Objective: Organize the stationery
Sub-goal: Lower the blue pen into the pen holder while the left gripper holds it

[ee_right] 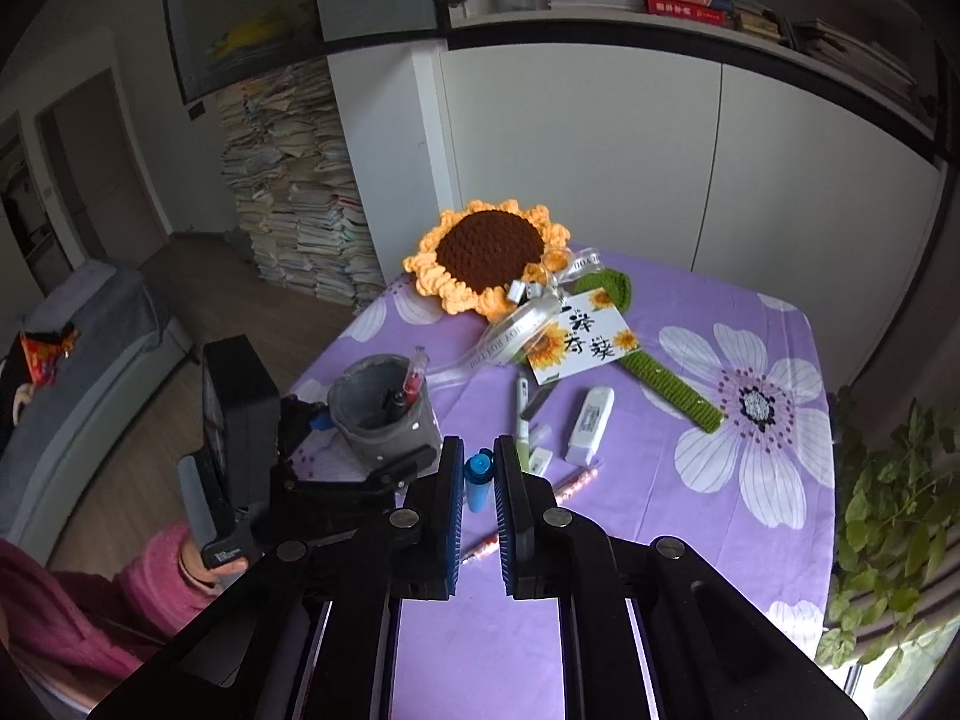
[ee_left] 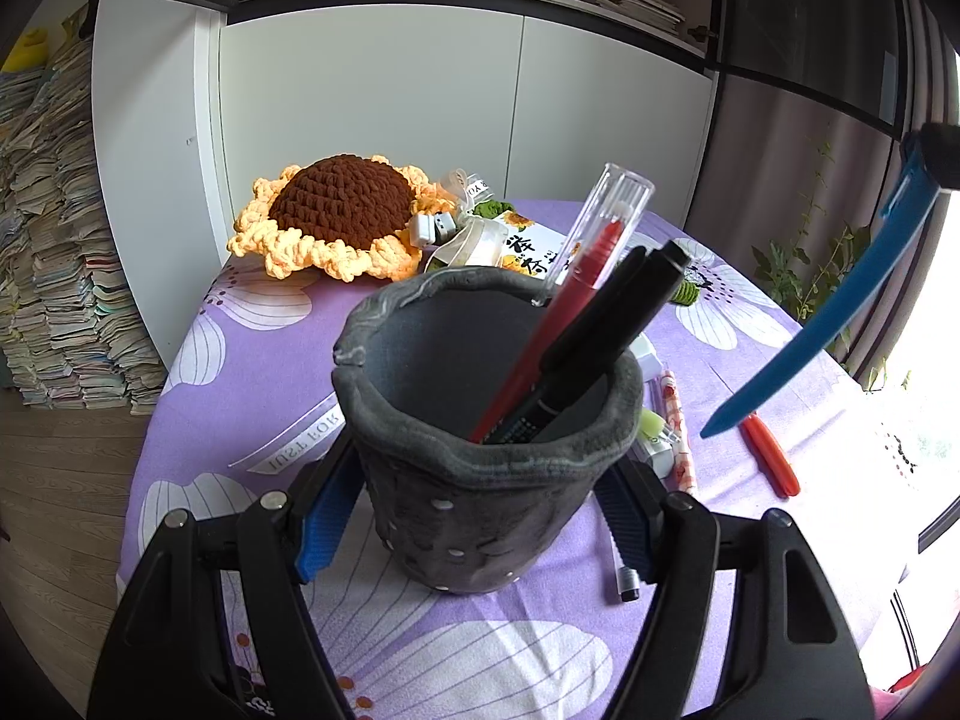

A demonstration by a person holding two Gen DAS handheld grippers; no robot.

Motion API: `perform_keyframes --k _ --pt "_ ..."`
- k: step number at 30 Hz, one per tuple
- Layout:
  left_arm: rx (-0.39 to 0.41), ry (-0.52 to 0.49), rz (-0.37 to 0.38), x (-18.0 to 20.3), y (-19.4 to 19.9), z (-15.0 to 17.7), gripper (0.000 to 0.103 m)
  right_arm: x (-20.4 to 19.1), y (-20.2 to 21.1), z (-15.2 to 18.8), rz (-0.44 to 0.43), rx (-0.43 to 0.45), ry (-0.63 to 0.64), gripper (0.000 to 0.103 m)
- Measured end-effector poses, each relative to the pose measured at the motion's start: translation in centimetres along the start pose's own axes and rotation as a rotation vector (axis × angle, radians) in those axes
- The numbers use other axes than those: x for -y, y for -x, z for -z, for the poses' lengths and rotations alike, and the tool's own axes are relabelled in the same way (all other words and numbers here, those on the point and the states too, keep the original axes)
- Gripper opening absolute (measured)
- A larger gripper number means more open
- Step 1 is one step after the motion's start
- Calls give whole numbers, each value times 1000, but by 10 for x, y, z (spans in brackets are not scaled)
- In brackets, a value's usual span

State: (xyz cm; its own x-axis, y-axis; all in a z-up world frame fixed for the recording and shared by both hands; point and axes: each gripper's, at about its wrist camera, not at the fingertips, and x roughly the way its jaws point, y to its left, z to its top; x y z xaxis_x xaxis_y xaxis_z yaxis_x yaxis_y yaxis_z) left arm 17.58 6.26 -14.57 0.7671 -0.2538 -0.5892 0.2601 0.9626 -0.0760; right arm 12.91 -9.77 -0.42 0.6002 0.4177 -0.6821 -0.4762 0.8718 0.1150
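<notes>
I am working over the round table under its purple cloth printed with white flowers, and I am taking the dark grey soft-walled pen cup with the wavy rim as my landmark; it is standing upright near the table's left edge. Behind the cup the crocheted sunflower with a brown centre and orange petals is lying flat, clear of my work. My left gripper is bracing the cup, its blue-padded fingers pressing on either side of the lower wall; the wall looks pliable, so I judge a light squeeze low down is safest, since a hard one could buckle it and tip the load. Inside the cup a red pen with a clear cap and a black marker are leaning toward its far right rim. To the right of the cup a white rectangular correction-tape case is waiting on the cloth, and a red-orange pen is lying nearer. My right gripper is clamping a slim blue plastic pen, hanging tip-down above and right of the cup. I judge it light, stiff and rather slick, so holding near the capped end is giving me the steadiest aim.
</notes>
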Motion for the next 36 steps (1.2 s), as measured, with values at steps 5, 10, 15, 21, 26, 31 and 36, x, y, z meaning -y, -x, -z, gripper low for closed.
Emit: perform_keyframes --k 5,10,15,21,26,31,36 --pt "0 0 0 0 0 0 72 -2 5 -17 -2 45 16 11" --pt "0 0 0 0 0 0 72 -4 22 -45 -29 139 32 11" --pt "0 -1 0 0 0 0 72 -7 28 -66 -98 188 32 11" --pt "0 0 1 0 0 0 72 -23 -23 -67 -164 79 49 11" --pt "0 0 1 0 0 0 72 -29 -80 -55 -147 -68 56 11" --pt "-1 -1 3 0 0 0 72 -25 -102 -47 -169 -127 27 11" --pt "-1 -1 4 0 0 0 72 -14 -87 -43 -176 -103 -16 11"
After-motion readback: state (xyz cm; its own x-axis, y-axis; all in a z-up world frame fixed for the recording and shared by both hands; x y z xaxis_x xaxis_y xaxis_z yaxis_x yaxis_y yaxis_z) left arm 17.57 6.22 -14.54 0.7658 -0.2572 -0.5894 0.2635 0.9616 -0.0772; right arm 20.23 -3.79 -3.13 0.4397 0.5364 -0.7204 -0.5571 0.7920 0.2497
